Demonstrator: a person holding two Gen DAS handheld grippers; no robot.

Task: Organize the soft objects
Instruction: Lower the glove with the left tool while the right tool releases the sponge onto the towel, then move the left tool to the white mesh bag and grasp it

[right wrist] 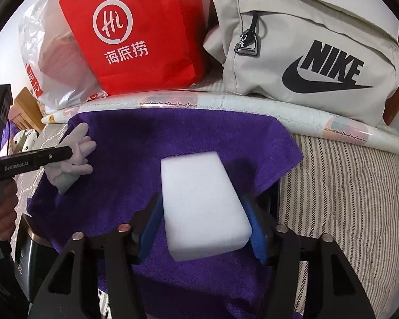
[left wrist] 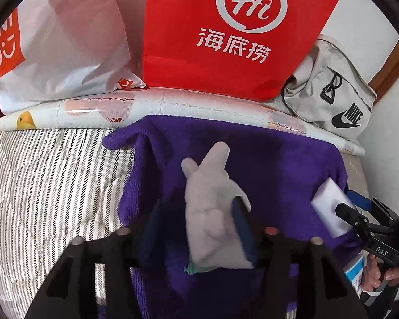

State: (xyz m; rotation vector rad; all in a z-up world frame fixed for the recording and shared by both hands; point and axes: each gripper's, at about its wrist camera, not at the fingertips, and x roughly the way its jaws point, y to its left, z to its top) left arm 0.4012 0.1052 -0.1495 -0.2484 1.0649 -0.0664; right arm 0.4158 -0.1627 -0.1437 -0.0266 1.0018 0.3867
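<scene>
A grey plush toy (left wrist: 210, 199) lies on a purple towel (left wrist: 266, 164) spread over the bed. My left gripper (left wrist: 196, 204) is open around the toy: the right pad touches its side and the left finger stands clear of it. In the right wrist view a white sponge block (right wrist: 199, 199) rests on the same towel (right wrist: 146, 146), and my right gripper (right wrist: 201, 199) is open, its blue pads (right wrist: 153, 228) just beside the block. The toy (right wrist: 74, 154) shows there at the left, under the left gripper's finger (right wrist: 53, 156). The sponge (left wrist: 329, 202) appears at the right of the left wrist view.
A red paper bag (left wrist: 226, 26), a white plastic bag (left wrist: 61, 40) and a grey Nike bag (right wrist: 306, 53) stand along the back behind a rolled patterned sheet (left wrist: 173, 103). Striped bedding (left wrist: 53, 186) flanks the towel. A hand (right wrist: 2, 207) holds the left gripper's handle.
</scene>
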